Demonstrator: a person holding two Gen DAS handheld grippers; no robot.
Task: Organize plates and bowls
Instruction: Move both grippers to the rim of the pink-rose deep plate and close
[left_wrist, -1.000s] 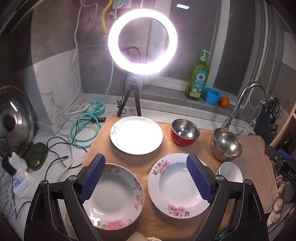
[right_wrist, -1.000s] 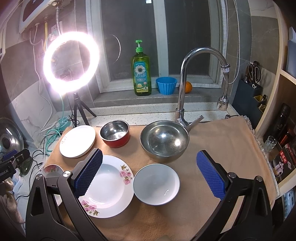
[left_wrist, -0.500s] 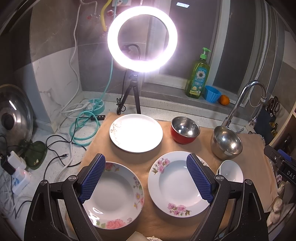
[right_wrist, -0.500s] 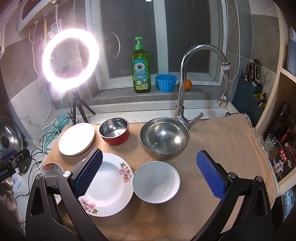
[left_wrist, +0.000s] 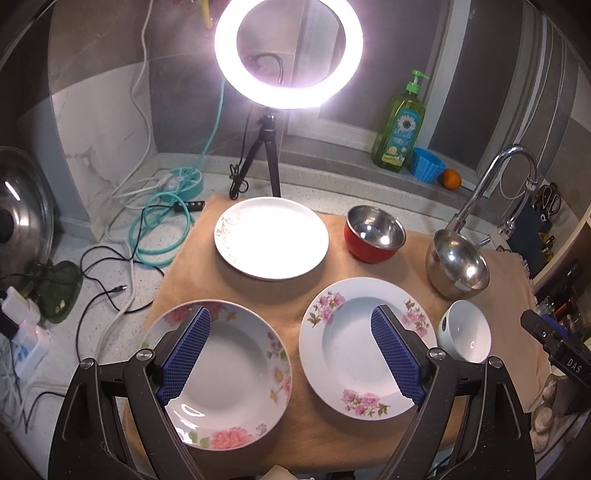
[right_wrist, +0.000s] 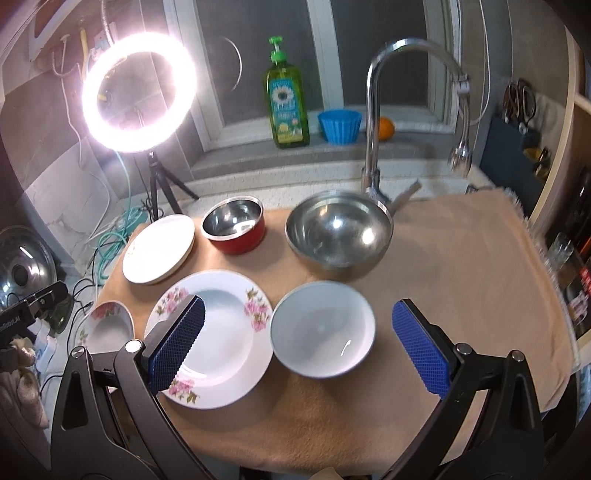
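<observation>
Between my right gripper's (right_wrist: 299, 343) spread, empty fingers, the white bowl (right_wrist: 321, 328) is sitting nearest; my left gripper (left_wrist: 291, 354) is hovering spread between the two flowered plates.

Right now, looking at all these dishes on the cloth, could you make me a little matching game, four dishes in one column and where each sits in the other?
Dishes:
1. plain white plate
2. red bowl
3. large steel bowl
4. small white bowl

Places:
A. just in front of the faucet
B. between the plain plate and the steel bowl
C. in front of the ring light tripod
D. front row, right of a pink-flowered plate

Pairs: 1-C, 2-B, 3-A, 4-D
</observation>
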